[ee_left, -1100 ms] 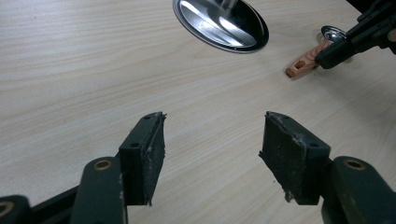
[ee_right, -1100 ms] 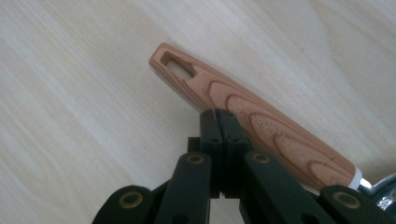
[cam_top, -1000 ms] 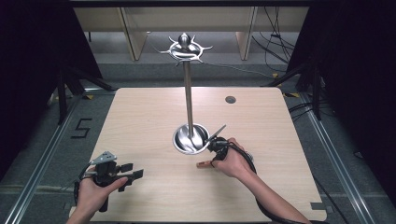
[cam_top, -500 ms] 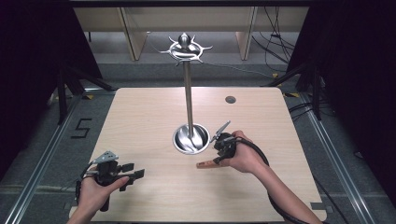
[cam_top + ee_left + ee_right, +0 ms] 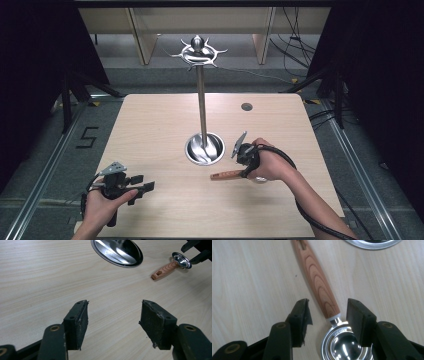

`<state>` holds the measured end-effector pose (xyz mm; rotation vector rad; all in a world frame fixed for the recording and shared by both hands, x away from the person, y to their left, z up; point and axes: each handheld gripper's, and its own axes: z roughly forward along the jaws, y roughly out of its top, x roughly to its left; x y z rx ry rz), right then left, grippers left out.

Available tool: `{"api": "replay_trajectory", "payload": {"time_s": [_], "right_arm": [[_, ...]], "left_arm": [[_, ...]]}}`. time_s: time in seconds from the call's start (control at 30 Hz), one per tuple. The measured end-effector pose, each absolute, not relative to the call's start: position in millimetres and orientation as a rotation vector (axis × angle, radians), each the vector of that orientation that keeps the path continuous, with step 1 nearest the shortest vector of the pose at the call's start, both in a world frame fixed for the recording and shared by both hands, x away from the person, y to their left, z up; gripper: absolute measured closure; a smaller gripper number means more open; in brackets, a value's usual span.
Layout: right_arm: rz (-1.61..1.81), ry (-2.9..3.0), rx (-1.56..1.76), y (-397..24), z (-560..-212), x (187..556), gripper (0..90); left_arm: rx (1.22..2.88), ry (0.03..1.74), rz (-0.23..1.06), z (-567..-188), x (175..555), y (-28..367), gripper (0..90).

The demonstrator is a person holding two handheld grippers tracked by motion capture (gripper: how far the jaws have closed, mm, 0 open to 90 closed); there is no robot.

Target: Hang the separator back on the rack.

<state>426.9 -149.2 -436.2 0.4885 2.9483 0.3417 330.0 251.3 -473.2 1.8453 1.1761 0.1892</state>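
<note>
Lying flat on the table (image 5: 160,125) just beside the stand's round base (image 5: 204,148), the wooden-handled measuring spoon (image 5: 324,297) sits between the right gripper (image 5: 327,312) pads, jaws just opened, not pressing; left gripper (image 5: 113,317) open, empty, well apart.

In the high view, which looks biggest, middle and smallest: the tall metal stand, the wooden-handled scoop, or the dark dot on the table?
1. metal stand
2. wooden-handled scoop, partly hidden by the right gripper
3. dark dot

The measuring spoon (image 5: 227,174) lies right of the stand's base (image 5: 204,148) (on the table (image 5: 150,125)).
</note>
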Motion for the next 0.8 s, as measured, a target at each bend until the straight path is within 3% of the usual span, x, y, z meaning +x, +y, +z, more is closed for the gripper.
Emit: {"api": "replay_trajectory", "payload": {"time_s": [0.33,0.8], "right_arm": [[0.242,2.976,0.185,-152,-441,435,51.8],[0.16,2.999,0.103,-142,-459,441,58.4]], "left_arm": [[1.846,1.175,0.176,-474,329,250,38.1],[1.853,1.171,0.172,-474,330,250,38.0]]}}
